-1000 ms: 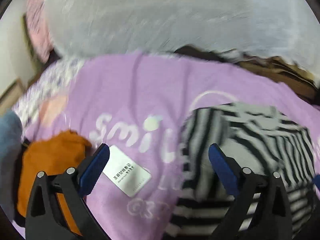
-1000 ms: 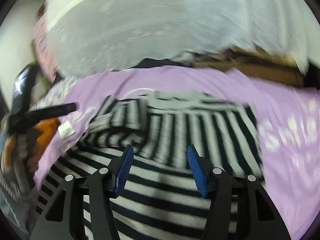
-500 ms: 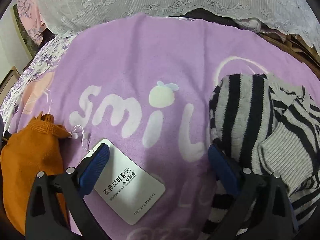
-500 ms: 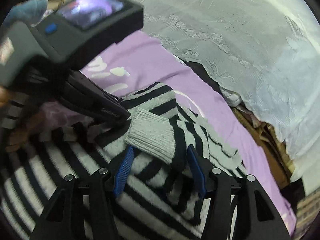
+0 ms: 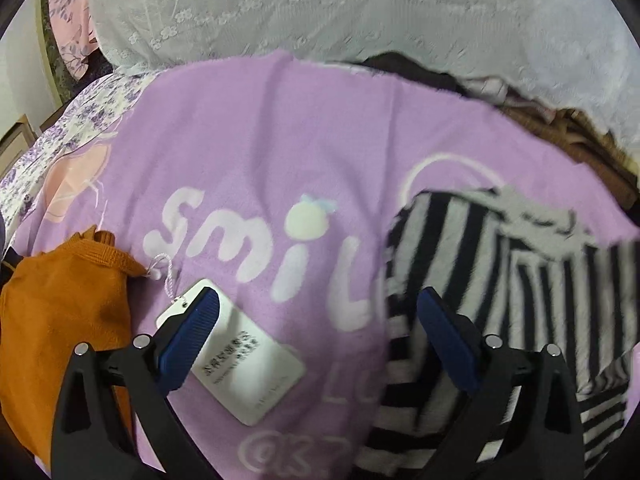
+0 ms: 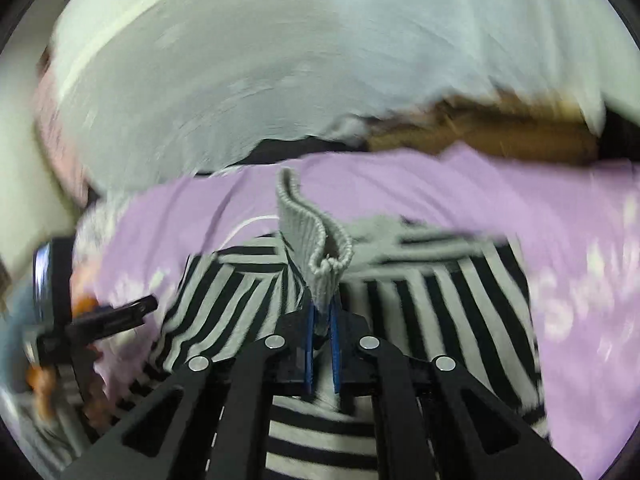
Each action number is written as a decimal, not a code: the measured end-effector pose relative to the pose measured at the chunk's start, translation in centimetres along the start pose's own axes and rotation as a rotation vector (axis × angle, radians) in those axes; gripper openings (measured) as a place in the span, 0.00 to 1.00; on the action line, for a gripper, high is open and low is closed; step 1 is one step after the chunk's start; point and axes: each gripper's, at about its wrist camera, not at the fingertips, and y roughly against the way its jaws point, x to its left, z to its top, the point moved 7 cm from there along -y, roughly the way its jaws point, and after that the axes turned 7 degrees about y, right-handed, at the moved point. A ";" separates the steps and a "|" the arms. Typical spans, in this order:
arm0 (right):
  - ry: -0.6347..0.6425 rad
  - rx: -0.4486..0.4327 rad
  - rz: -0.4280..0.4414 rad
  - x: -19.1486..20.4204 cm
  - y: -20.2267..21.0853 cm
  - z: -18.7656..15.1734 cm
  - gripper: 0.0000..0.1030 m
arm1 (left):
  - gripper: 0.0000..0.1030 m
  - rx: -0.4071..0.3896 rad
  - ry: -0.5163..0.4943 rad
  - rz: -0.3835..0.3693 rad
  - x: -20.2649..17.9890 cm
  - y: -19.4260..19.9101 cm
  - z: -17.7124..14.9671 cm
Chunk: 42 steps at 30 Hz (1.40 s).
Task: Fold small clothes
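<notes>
- Your right gripper (image 6: 322, 344) is clenched on the grey ribbed cuff (image 6: 316, 236) of the striped sweater (image 6: 440, 304); the blue pads are pressed nearly together with the knit pinched between them, and the cuff stands up toward 12 o'clock.
- Your left gripper (image 5: 318, 340) hangs released, jaws wide apart, above the purple blanket (image 5: 260, 152); its left pad overlaps a white hang tag (image 5: 248, 364), and whether they touch cannot be told.
- At 8 o'clock in your left view lies an orange knit garment (image 5: 64, 312), cut off by the frame edge; the tag's string runs to it.
- From 3 to 5 o'clock there, the striped sweater spreads on the blanket, its lower hem hidden behind the right finger.
- Beyond the blanket, from 10 to 2 o'clock, hangs white lace fabric (image 5: 320, 12); brown items (image 5: 580, 140) under it are too blurred to identify.
- Most of your right view is motion-smeared.
</notes>
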 end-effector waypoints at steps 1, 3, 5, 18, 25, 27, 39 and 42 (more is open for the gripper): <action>-0.048 0.012 0.014 -1.2 -0.1 -0.6 0.07 | 0.94 -0.003 -0.006 -0.006 -0.5 0.3 0.0; -0.114 0.045 0.036 -2.9 -0.8 -1.9 0.07 | 0.94 0.002 -0.033 -0.005 -1.4 0.2 -0.4; -0.148 0.074 0.047 -3.8 -1.6 -3.1 0.07 | 0.94 0.028 -0.097 0.041 -2.5 -1.0 -1.5; -0.258 0.047 0.089 -5.5 -1.4 -4.2 0.07 | 0.96 0.006 -0.108 0.035 -4.6 0.3 -1.0; -0.290 0.127 0.021 -7.7 -2.9 -6.1 0.16 | 0.96 0.080 -0.140 0.068 -6.1 -3.9 -3.6; -0.285 0.085 -0.062 -8.6 -1.6 -5.5 0.24 | 0.96 0.095 -0.132 0.050 -5.7 -3.5 -3.1; -0.113 0.093 -0.094 -5.8 -6.2 -0.8 0.14 | 0.96 0.103 -0.214 0.061 -9.5 -5.6 -0.2; -0.168 0.146 -0.081 -7.7 -8.7 -3.2 0.04 | 0.96 0.160 -0.070 -0.032 -7.5 -7.4 -0.3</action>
